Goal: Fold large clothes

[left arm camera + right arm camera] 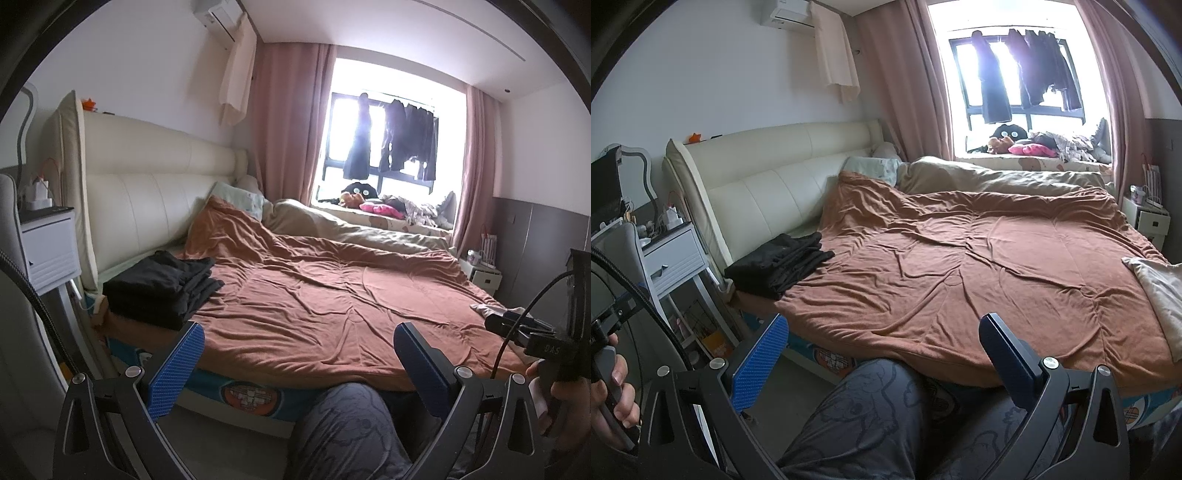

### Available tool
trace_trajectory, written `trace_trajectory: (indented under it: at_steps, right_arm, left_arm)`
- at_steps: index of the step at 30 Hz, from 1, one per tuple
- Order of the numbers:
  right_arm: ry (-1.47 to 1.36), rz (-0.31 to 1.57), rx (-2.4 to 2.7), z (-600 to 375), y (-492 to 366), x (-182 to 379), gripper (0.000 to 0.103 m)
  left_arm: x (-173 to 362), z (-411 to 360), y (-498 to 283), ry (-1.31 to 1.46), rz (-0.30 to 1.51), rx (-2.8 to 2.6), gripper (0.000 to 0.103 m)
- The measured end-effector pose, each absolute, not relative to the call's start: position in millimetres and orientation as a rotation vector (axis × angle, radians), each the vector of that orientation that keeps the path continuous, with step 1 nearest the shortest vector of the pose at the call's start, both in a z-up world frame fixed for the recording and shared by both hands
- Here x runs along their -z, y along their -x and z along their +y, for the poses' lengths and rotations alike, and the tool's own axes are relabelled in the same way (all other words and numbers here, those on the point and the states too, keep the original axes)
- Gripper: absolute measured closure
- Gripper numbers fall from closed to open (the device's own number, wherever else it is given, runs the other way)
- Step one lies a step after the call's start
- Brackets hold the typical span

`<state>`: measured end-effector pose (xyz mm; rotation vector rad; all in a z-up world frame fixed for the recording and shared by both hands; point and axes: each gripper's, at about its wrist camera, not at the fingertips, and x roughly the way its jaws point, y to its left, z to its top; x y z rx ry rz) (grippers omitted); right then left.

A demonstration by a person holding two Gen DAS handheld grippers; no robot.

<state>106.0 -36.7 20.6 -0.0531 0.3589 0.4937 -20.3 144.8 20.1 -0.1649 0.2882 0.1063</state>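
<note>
A stack of folded black clothes [162, 286] lies at the near left corner of the bed, on the rust-brown blanket [332, 295]; it also shows in the right wrist view [779, 264]. A light beige garment [1160, 295] lies at the bed's right edge. My left gripper [299, 339] is open and empty, held off the bed's near edge above my knee. My right gripper [886, 332] is open and empty too, level with the bed's edge. The right gripper's body [532, 332] shows at the right of the left wrist view.
A cream padded headboard [147, 184] lines the left. A white nightstand [672, 258] stands at the near left, another [1148, 218] at the far right. A beige duvet [997, 177] lies by the window sill with toys and clothes [1041, 146]. My patterned grey trouser leg [871, 417] fills the foreground.
</note>
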Motion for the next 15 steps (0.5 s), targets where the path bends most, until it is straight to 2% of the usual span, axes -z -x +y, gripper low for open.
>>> trace_trajectory:
  at_steps: [15]
  right_arm:
    - [0.045,0.370,-0.490,-37.2,-107.8,-21.2,0.000]
  left_arm:
    - [-20.1,144.5,17.7,0.141,0.292,-0.093,0.000]
